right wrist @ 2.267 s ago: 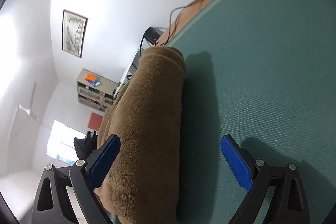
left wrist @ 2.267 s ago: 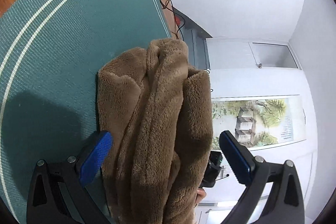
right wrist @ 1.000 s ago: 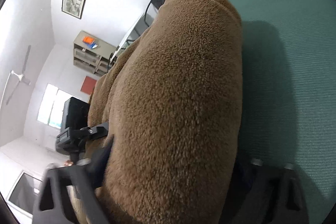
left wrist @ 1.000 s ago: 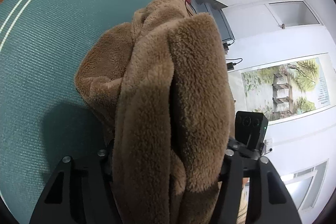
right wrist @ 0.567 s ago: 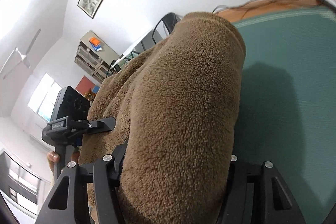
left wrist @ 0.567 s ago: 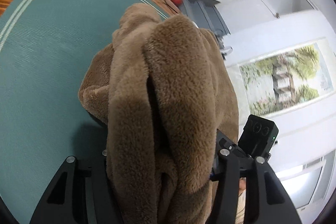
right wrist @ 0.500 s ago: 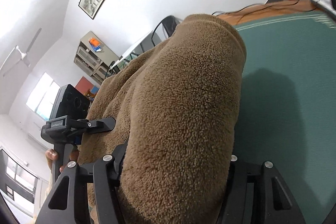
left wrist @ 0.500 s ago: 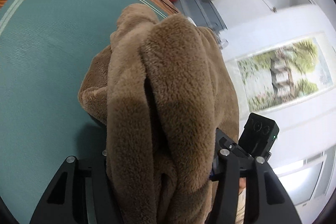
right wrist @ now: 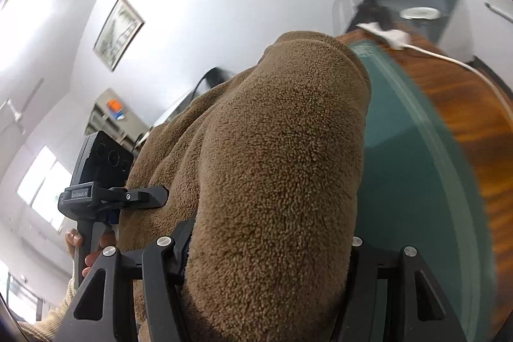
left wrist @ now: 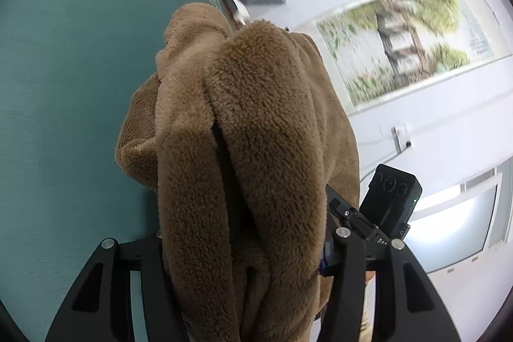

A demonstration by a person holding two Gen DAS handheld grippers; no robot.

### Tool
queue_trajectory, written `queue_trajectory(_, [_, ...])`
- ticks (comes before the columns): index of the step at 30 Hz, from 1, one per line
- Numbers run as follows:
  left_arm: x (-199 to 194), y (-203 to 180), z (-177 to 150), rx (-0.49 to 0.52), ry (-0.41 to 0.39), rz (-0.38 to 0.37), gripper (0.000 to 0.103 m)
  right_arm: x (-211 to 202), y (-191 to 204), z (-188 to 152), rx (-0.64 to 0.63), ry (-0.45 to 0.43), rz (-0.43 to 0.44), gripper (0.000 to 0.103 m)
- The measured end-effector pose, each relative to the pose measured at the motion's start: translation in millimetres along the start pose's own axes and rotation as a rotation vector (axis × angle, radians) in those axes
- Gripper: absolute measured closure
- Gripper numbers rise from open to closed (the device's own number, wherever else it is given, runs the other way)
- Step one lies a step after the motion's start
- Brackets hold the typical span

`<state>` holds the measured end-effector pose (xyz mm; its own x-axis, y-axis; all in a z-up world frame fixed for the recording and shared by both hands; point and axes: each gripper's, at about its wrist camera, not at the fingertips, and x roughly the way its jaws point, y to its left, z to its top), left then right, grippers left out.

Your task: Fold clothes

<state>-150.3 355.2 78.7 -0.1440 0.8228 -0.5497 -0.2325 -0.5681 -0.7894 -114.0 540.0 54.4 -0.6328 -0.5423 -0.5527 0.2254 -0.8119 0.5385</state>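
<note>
Left wrist view: the left gripper (left wrist: 243, 249) clamps a thick bundle of brown fleece garment (left wrist: 250, 130), its fingers pressed into the pile on both sides, above a green mat (left wrist: 70, 69). The other gripper's camera block shows at lower right, before a landscape painting (left wrist: 407, 37).

Right wrist view: the right gripper (right wrist: 269, 249) grips the same garment (right wrist: 275, 149), folds bulging between closed-in fingers, over the mat's edge (right wrist: 416, 149) on a wooden table (right wrist: 465, 104). A hand (right wrist: 80, 249) holds the left gripper's handle.
</note>
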Motion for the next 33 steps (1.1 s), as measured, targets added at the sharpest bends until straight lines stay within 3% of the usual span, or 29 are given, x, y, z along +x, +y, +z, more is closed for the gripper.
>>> queue_trajectory(4, [43.5,-16.5,-4.6,0.0,0.046,-0.007,0.043,-23.4,-37.1,-10.7,0.055,-0.012,-0.047,0.041])
queue_trajectory(5, [54.2,-19.6,-4.7,0.0,0.055,-0.008,0.043,-11.1,-21.7,-7.6,0.065,-0.018,-0.06,0.041])
queue_trajectory(8, [82.2,-26.2,4.6,-0.003,0.062,0.008,0.043,-37.5,-62.2,-12.6,0.105,-0.014,-0.07,0.041])
queue_trajectory(11, [103.1,-34.2,-19.8,-0.011,0.056,0.037,0.043,-37.7,-85.2,-23.9,0.14,0.016,-0.051,0.041])
queue_trajectory(14, [137.7,-26.6,7.1,-0.007,0.04,0.062,0.039,-33.8,-100.8,-34.1,0.149,0.032,-0.037,0.04])
queue_trajectory(17, [131.1,-26.4,-1.9,0.029,0.01,0.151,0.022,-31.8,-106.8,-33.1,0.163,0.029,-0.037,0.023])
queue_trajectory(19, [127.6,-37.5,-4.8,0.086,-0.03,0.227,0.021,-42.9,-102.5,-38.1,0.157,0.019,-0.078,0.012])
queue_trajectory(21, [119.8,-60.4,-12.1,0.195,-0.088,0.333,0.021,-55.1,-95.9,-39.8,0.114,-0.014,-0.137,0.011])
queue_trajectory(24, [104.2,-106.2,-33.6,0.391,-0.221,0.515,0.019,-84.3,-68.8,-46.6,-0.02,-0.127,-0.312,0.011])
queue_trajectory(27, [96.9,-144.3,-61.5,0.545,-0.323,0.58,0.011,-107.7,-25.5,-63.8,-0.197,-0.252,-0.427,0.011])
queue_trajectory(28, [93.3,-153.2,-71.5,0.592,-0.351,0.596,0.002,-112.1,-13.5,-72.0,-0.239,-0.273,-0.436,0.011])
queue_trajectory(30, [96.8,-161.6,-80.9,0.642,-0.357,0.592,0.0,-112.8,11.6,-94.5,-0.328,-0.292,-0.447,0.011])
queue_trajectory(33, [119.5,-165.2,-80.5,0.68,-0.286,0.585,0.0,-90.4,44.0,-125.0,-0.498,-0.245,-0.482,0.011])
